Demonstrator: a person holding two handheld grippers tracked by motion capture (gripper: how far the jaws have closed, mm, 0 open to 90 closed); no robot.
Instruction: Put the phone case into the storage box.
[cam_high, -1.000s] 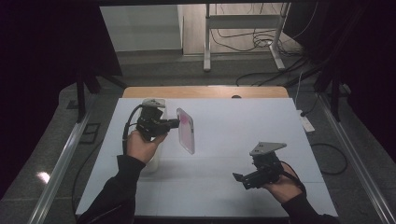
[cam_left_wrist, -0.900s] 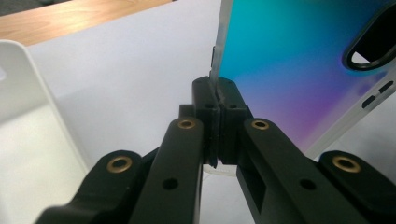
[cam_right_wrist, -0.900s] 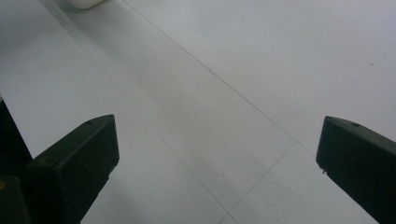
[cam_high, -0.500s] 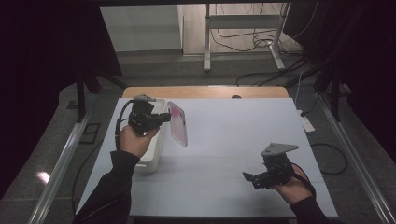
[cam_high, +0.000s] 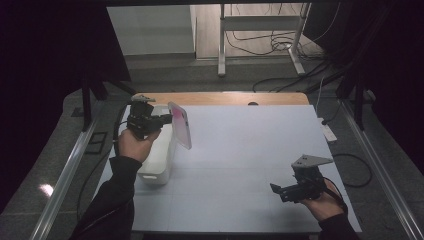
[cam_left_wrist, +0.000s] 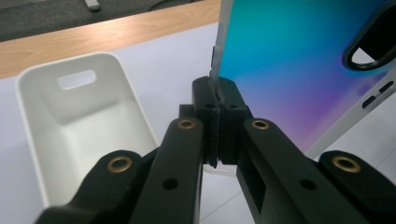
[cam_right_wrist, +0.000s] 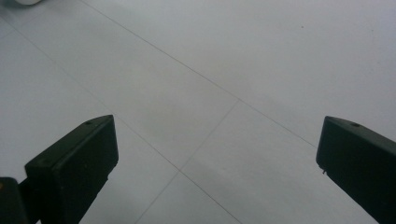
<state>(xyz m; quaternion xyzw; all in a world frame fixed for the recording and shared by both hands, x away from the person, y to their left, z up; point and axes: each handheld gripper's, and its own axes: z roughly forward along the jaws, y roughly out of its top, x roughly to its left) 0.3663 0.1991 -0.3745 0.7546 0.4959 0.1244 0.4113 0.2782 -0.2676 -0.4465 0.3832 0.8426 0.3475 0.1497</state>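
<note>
Phone case (cam_high: 180, 124) has moved toward white bin (cam_high: 159, 159)

I count one white plastic bin (cam_high: 159, 159) with a handle slot, standing at the left edge of the one white table (cam_high: 250, 150). One phone case (cam_high: 180, 124), pink-to-blue with a clear rim, is up beside that bin, pinched in my left gripper (cam_high: 161, 120). I carry two grippers; my right gripper (cam_high: 278, 190) is well away from the bin, jaws spread wide.
</note>
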